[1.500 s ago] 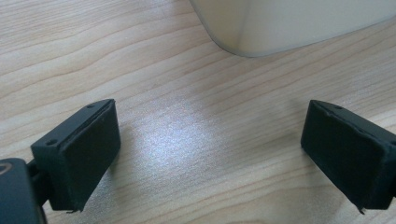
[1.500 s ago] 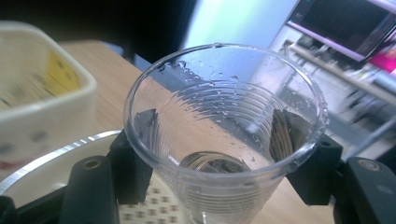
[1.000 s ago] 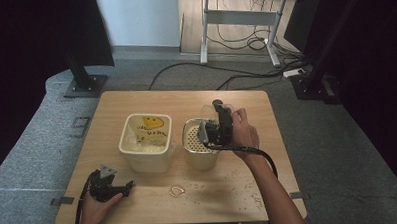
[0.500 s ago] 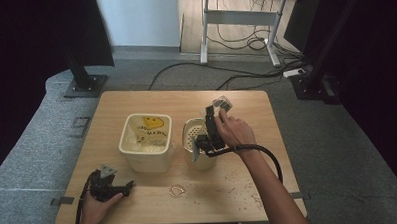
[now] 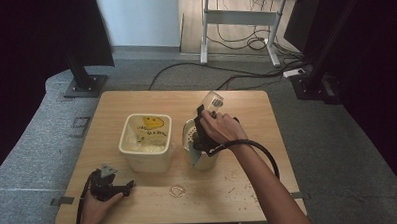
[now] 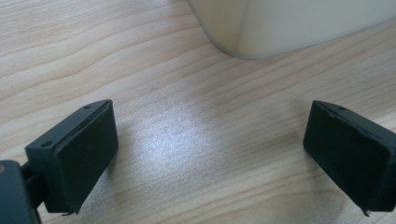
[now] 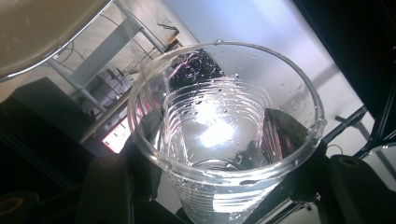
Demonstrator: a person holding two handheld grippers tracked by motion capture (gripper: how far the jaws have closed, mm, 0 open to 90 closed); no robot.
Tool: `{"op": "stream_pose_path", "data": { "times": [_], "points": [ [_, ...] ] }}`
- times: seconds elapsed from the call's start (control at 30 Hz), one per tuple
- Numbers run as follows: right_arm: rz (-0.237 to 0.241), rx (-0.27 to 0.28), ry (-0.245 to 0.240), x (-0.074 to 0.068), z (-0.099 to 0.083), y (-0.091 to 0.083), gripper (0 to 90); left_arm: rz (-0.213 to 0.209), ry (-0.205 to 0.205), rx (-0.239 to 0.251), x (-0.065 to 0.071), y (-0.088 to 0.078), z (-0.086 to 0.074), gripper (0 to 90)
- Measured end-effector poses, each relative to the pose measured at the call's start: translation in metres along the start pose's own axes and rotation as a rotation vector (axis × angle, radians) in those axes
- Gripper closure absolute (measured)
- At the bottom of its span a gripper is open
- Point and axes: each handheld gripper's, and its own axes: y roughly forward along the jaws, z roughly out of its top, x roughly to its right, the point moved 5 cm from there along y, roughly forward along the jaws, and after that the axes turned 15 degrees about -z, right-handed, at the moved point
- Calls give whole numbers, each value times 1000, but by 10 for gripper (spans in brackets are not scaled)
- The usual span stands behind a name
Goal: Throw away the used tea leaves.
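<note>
My right gripper (image 5: 207, 114) is shut on a clear plastic cup (image 5: 214, 100) above a round cream container (image 5: 202, 154) with a perforated insert. The cup is tipped, with its base up and away and its mouth toward the container. In the right gripper view the cup (image 7: 224, 135) holds only droplets, and the gripper (image 7: 229, 198) clamps its sides. A cream square tub (image 5: 145, 144) with a yellow smiley stands to the left. My left gripper (image 5: 123, 186) rests open on the table near the front left, and in its own view the gripper (image 6: 210, 149) faces the tub's corner (image 6: 280, 23).
A small clear ring (image 5: 177, 191) lies on the wooden table (image 5: 136, 104) near the front, with crumbs (image 5: 239, 183) to its right. Beyond the table are a desk frame (image 5: 204, 37), floor cables (image 5: 245, 75) and black stand bases (image 5: 83, 86).
My right gripper has tipped the cup further, and the cup's base has risen up and back above the round container. The left gripper has stayed in place.
</note>
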Motion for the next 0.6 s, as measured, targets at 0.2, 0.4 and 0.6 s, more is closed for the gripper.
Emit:
{"op": "stream_pose_path", "data": {
  "times": [0.2,0.4,0.6],
  "points": [
    [68,-42,278,4,-4,-4,414,0,0,0,0,0,0,28],
    [196,-75,840,15,-7,-3,409,0,0,0,0,0,0,28],
    [391,-112,1432,9,-17,-2,404,0,0,1,0,0,0,28]
  ]
}}
